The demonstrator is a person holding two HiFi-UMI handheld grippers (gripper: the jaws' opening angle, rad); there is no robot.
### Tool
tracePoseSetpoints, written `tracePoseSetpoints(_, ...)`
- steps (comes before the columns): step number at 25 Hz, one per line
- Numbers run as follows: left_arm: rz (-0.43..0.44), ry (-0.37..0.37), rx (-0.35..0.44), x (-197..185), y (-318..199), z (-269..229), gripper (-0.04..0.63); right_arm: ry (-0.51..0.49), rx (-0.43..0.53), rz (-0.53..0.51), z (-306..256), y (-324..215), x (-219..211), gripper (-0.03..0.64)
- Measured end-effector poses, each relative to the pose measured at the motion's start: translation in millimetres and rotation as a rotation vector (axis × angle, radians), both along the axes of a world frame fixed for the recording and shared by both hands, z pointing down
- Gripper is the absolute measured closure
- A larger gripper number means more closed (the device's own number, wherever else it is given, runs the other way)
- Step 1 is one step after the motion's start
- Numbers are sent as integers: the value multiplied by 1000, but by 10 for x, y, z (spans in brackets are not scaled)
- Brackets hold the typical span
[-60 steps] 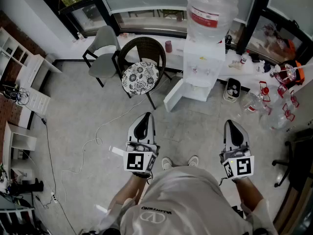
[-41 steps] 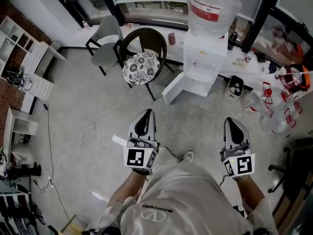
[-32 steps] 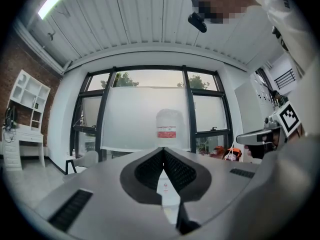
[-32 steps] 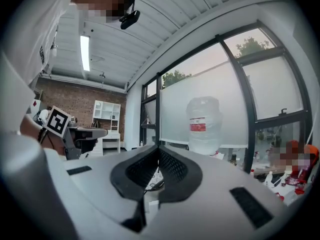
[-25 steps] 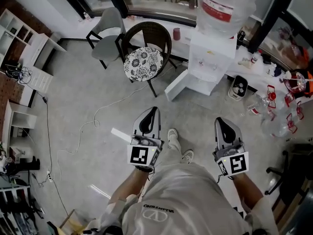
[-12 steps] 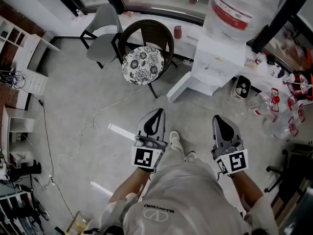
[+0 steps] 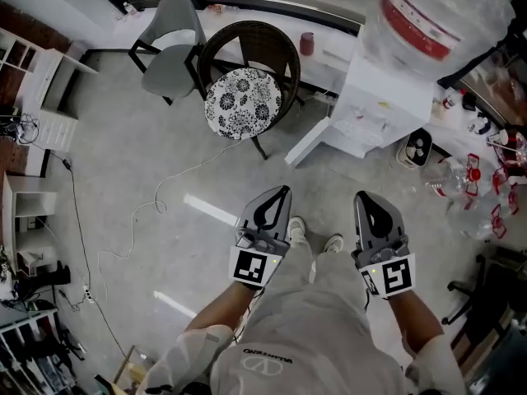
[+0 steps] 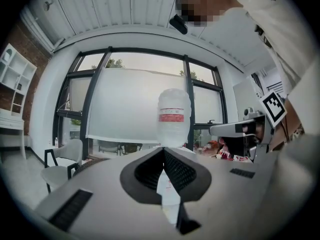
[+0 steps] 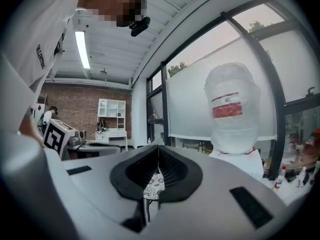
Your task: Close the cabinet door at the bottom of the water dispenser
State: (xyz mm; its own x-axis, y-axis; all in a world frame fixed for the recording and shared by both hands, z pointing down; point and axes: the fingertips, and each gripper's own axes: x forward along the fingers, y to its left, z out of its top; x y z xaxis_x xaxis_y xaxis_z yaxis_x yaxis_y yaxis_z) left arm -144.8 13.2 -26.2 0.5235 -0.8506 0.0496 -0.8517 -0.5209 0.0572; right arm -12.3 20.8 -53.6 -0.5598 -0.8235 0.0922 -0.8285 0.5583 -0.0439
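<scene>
A person stands facing a white water dispenser (image 7: 379, 109), still well apart from it. Its bottom cabinet door (image 7: 307, 141) hangs open toward a wicker chair (image 7: 255, 44). The left gripper (image 7: 278, 196) and right gripper (image 7: 365, 200) point level ahead, jaws pressed together and empty, probably ready to push.
</scene>
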Motion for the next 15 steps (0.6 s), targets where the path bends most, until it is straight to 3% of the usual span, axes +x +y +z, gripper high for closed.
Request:
tracePoseSetpoints(6,-40,-10,-1,-25,-277,841,591,-29,-7,-44,772,-235,16,603)
tracePoseSetpoints(10,-46,-5,33,9,-413,1631,591,-47,-37,-75,1785,-398,-27,603)
tracePoseSetpoints(15,-53,-48,12,-10,-530,2960,591,-77,-74,-140,3086,-572,-305,603)
